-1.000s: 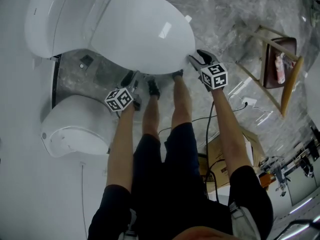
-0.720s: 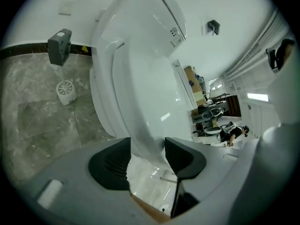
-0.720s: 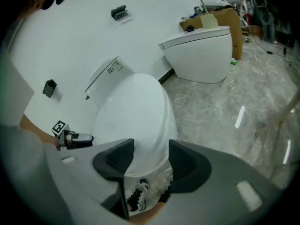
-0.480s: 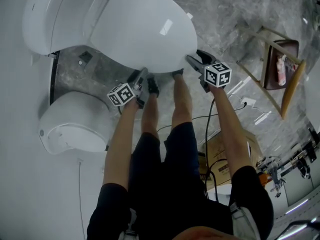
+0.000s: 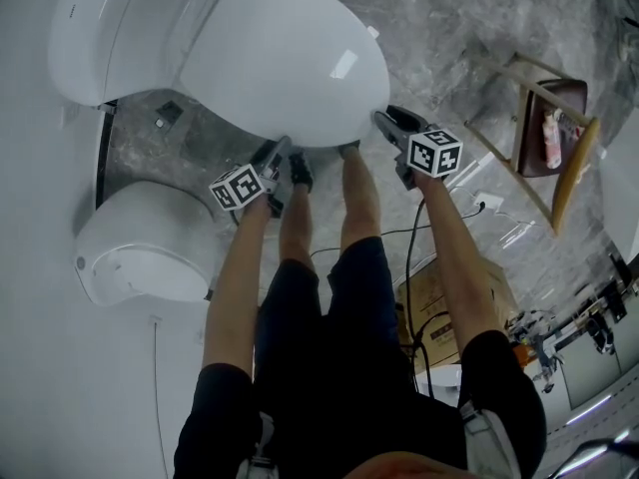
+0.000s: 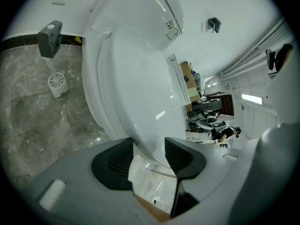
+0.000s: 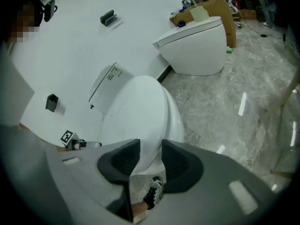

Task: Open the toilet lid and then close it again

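Observation:
The white toilet lid (image 5: 290,58) lies down on the bowl. My left gripper (image 5: 278,153) sits at the lid's front-left rim. In the left gripper view the lid (image 6: 136,78) runs down between the pads of that gripper (image 6: 147,156), whose jaws have just been opening and now stand wide. My right gripper (image 5: 387,120) is at the front-right rim. Its jaws have just been closing with the lid's edge (image 7: 140,111) between them, and the pads of the right gripper (image 7: 147,156) lie against that edge.
A second white toilet (image 5: 140,252) stands to the left against the wall. A wooden rack (image 5: 554,138) stands at the right, and a cardboard box (image 5: 439,307) and a cable (image 5: 409,238) lie behind. The person's shoes (image 5: 300,173) stand under the bowl's front.
The left gripper has come up to the lid's front rim and rolled. The right gripper has rolled too, and its jaws have narrowed on the rim. The lid stays down.

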`<state>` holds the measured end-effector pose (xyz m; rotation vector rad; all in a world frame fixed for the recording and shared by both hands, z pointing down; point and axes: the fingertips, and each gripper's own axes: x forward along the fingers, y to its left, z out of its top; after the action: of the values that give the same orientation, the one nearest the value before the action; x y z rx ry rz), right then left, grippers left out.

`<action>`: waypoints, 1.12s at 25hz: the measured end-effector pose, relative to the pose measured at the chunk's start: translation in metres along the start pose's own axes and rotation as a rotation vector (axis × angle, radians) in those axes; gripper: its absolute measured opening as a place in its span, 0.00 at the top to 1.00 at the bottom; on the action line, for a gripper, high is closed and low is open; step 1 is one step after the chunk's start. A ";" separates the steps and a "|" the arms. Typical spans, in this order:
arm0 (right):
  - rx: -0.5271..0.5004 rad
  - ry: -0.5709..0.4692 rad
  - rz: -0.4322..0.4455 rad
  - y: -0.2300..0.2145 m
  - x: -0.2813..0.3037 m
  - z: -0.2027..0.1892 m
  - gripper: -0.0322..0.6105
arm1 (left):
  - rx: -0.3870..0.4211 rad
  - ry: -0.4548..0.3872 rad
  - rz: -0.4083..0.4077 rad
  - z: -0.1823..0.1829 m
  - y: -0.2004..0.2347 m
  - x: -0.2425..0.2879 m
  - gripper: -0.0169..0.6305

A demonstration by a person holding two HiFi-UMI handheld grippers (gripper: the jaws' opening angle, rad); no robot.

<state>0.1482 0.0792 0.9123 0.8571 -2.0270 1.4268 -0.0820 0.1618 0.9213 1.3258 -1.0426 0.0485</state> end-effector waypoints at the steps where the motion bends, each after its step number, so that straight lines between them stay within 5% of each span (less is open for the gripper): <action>1: 0.004 -0.003 -0.003 0.001 -0.004 0.002 0.75 | -0.005 0.001 -0.004 0.000 -0.003 -0.002 0.65; 14: 0.113 -0.077 0.013 0.069 -0.060 0.043 0.81 | -0.216 -0.142 -0.096 0.021 -0.042 -0.049 0.72; 28: 0.136 -0.146 0.181 0.160 -0.106 0.109 0.81 | -0.328 -0.248 -0.129 0.057 -0.090 -0.105 0.72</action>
<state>0.0950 0.0366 0.7019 0.8753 -2.1832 1.6608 -0.1244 0.1425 0.7796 1.1130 -1.1156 -0.3778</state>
